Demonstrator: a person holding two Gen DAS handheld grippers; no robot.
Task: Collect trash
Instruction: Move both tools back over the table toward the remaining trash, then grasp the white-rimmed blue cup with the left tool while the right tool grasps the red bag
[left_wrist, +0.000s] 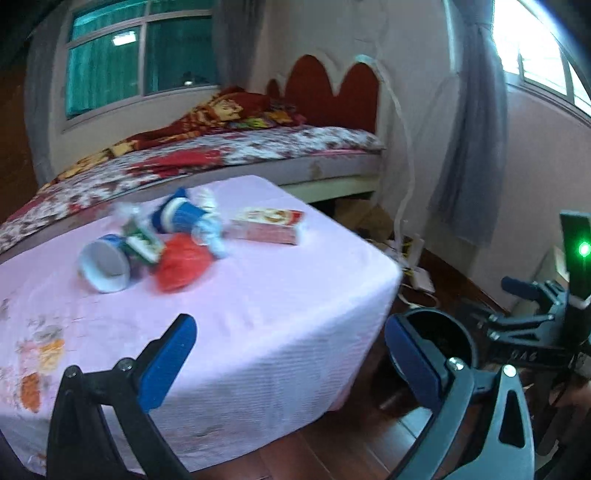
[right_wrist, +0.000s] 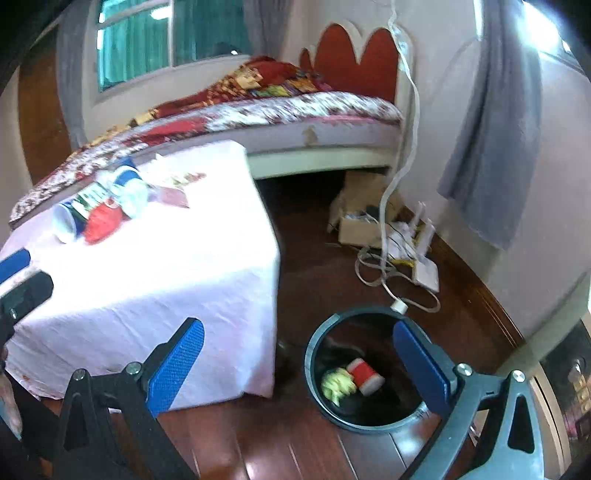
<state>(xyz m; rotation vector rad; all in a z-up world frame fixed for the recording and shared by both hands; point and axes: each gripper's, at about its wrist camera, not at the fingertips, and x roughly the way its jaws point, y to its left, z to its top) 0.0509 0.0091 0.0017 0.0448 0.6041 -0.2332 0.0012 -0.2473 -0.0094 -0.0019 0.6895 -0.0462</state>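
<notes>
A heap of trash lies on the pink-clothed table (left_wrist: 258, 295): a tipped white-and-blue paper cup (left_wrist: 105, 267), a red crumpled wrapper (left_wrist: 181, 266), a blue cup (left_wrist: 181, 216), a green packet (left_wrist: 142, 243) and a red carton (left_wrist: 267, 225). My left gripper (left_wrist: 291, 354) is open and empty over the table's near corner. My right gripper (right_wrist: 299, 358) is open and empty above the floor, beside the black bin (right_wrist: 365, 369). The bin holds a red-and-white cup (right_wrist: 365, 374) and a yellow-green scrap (right_wrist: 338, 384). The bin's rim also shows in the left wrist view (left_wrist: 432, 317).
A bed (right_wrist: 295, 110) runs along the far side of the table. A cardboard box (right_wrist: 360, 225), white cables (right_wrist: 388, 273) and a router lie on the wooden floor by the wall. Grey curtains (right_wrist: 495, 129) hang at the right.
</notes>
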